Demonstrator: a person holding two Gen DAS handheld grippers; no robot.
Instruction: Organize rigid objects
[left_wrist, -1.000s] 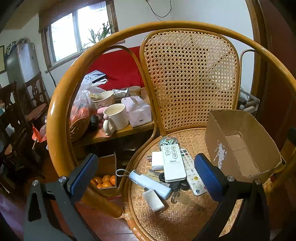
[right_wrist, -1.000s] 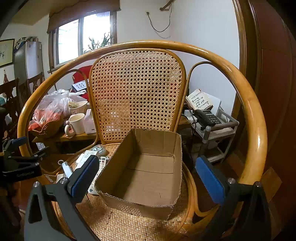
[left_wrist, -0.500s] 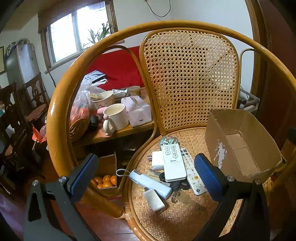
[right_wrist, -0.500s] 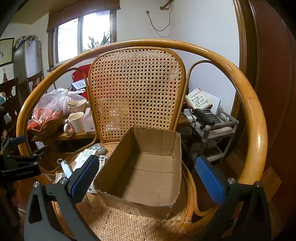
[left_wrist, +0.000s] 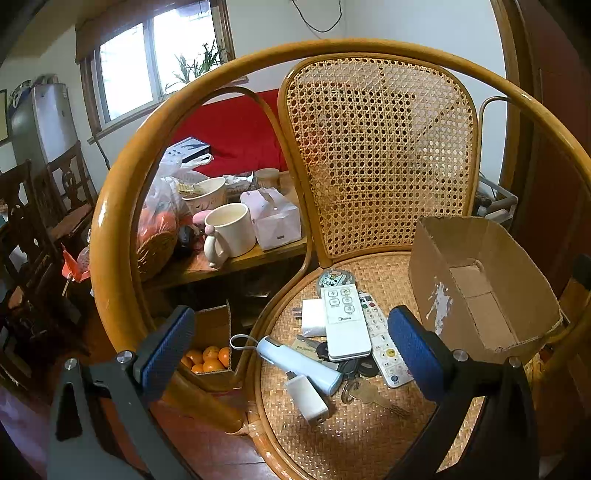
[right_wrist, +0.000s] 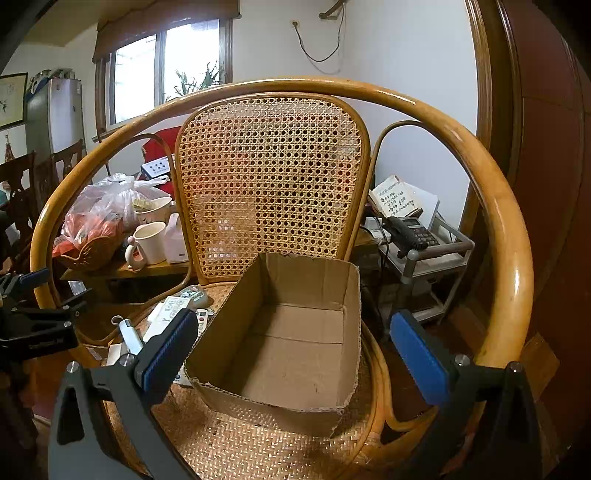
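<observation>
A rattan chair (left_wrist: 380, 155) holds a pile of small items on the left of its seat: a white remote (left_wrist: 345, 323), a second remote (left_wrist: 382, 350) with coloured buttons, a white plug adapter (left_wrist: 313, 316), a pale blue tube-shaped device (left_wrist: 301, 363), a small white charger (left_wrist: 306, 398), keys (left_wrist: 364, 393) and a round patterned tin (left_wrist: 334, 278). An empty cardboard box (left_wrist: 480, 284) (right_wrist: 291, 339) stands on the right of the seat. My left gripper (left_wrist: 291, 354) hovers open above the pile. My right gripper (right_wrist: 293, 354) hangs open before the box.
The chair's curved armrest hoop (left_wrist: 110, 236) rings the seat. A side table (left_wrist: 221, 262) to the left carries a mug (left_wrist: 231, 234), bowl and fruit basket. A box of oranges (left_wrist: 208, 358) sits on the floor. On the right stands a trolley with a telephone (right_wrist: 415, 230).
The right wrist view has shifted slightly, and the box appears a little closer and more centred. The left gripper and the pile show no visible movement.
</observation>
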